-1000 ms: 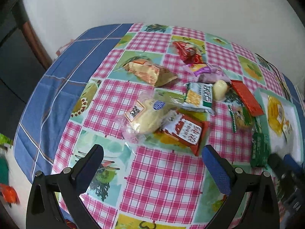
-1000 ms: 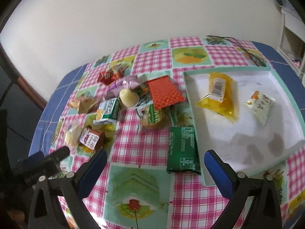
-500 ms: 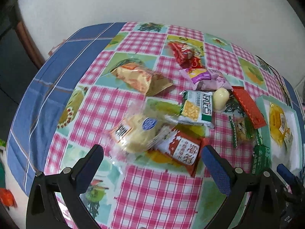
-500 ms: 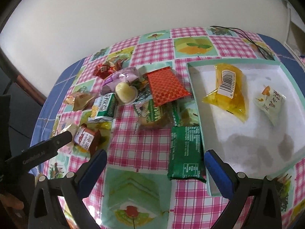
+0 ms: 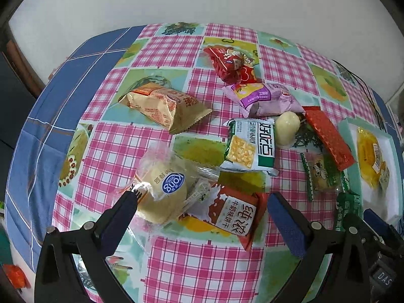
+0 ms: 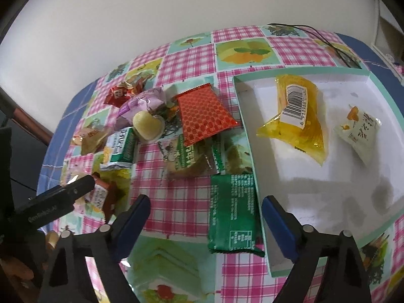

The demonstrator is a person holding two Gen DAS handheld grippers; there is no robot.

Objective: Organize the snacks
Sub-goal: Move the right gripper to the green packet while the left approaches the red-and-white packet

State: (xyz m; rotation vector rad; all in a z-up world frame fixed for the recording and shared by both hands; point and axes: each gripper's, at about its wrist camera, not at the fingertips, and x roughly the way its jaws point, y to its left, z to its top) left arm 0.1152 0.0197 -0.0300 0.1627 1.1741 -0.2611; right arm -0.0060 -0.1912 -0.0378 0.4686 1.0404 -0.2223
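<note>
1. Checked pink-and-turquoise tablecloth (image 5: 192, 265) is filling the left wrist view beneath a pale wall, with loose snacks scattered across the centre.
2. At the bottom of that frame, the left gripper (image 5: 202, 202) is hanging with its fingers spread wide and gripping nothing; a clear-wrapped bun (image 5: 164, 192) and a red biscuit packet (image 5: 232, 214) are lying between them, the bun's wrapper right at the left fingertip.
3. That red packet's long axis is slanting from centre toward lower right, its print reading upside down.
4. Switching to the right wrist view, the same cloth is carrying a white tray (image 6: 298, 192) with a mint rim along the right side, already holding a yellow pouch (image 6: 298, 116) and a small white sachet (image 6: 358, 131).
5. The right gripper (image 6: 205, 210) is closing at lower centre, fingers not yet pressing, with a green packet (image 6: 232, 212) lying between them against the tray's left wall.
6. Its long axis is running nearly top-to-bottom in the frame, print-side up.
7. Doing this well likely means closing across the packet's narrow width, near its middle, keeping the right finger clear of the tray wall, then lifting it over the rim.
</note>
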